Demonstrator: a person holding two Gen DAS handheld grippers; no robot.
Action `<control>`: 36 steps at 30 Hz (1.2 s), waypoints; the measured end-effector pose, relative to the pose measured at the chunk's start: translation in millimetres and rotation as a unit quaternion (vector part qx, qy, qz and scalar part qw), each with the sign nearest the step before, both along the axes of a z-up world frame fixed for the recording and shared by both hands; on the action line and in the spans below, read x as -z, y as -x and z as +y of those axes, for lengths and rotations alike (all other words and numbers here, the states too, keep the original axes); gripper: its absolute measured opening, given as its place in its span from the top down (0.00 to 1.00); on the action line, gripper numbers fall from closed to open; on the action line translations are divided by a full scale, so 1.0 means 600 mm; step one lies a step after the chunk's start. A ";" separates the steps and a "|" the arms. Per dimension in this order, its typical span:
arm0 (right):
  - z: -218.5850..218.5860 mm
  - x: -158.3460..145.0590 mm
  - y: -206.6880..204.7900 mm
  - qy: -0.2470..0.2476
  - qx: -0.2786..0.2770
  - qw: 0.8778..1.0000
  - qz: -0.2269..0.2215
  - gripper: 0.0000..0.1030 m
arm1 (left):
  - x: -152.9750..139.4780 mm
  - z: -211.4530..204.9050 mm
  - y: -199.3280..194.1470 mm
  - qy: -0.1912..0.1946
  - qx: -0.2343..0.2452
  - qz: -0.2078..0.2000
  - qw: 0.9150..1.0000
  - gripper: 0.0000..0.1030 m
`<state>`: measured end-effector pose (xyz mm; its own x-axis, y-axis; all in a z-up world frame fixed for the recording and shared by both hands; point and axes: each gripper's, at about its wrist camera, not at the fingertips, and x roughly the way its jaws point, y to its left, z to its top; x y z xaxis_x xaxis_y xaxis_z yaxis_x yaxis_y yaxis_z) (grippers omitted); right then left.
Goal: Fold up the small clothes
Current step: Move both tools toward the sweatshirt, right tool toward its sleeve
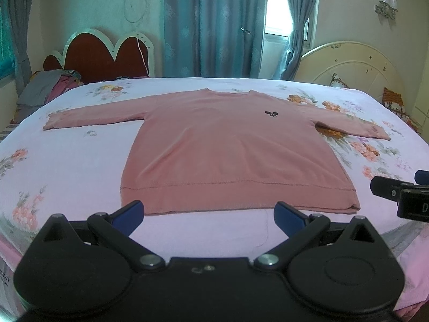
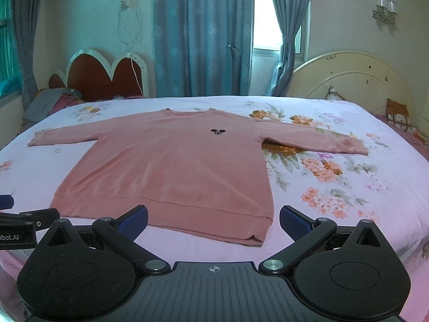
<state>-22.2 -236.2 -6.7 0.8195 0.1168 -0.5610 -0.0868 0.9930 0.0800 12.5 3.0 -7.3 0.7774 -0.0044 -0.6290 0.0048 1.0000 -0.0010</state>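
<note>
A pink long-sleeved sweater (image 1: 228, 147) lies flat, front up, on the bed, sleeves spread to both sides, hem towards me; it has a small dark emblem (image 1: 270, 113) on the chest. It also shows in the right wrist view (image 2: 171, 171). My left gripper (image 1: 209, 216) is open and empty, just in front of the hem near its left half. My right gripper (image 2: 213, 221) is open and empty, in front of the hem's right corner (image 2: 257, 238). Each gripper shows at the edge of the other's view.
The bed has a pale floral sheet (image 1: 67, 166). A pile of clothes (image 1: 51, 86) lies at the far left by a red headboard (image 1: 107, 56). A cream headboard (image 1: 354, 64) and cushions stand at the right. Curtains and a window are behind.
</note>
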 end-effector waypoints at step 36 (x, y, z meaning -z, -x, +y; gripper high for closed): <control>0.028 -0.013 -0.281 0.041 0.092 0.995 -0.007 0.00 | 0.016 0.028 -0.315 0.049 0.096 0.014 0.994 0.00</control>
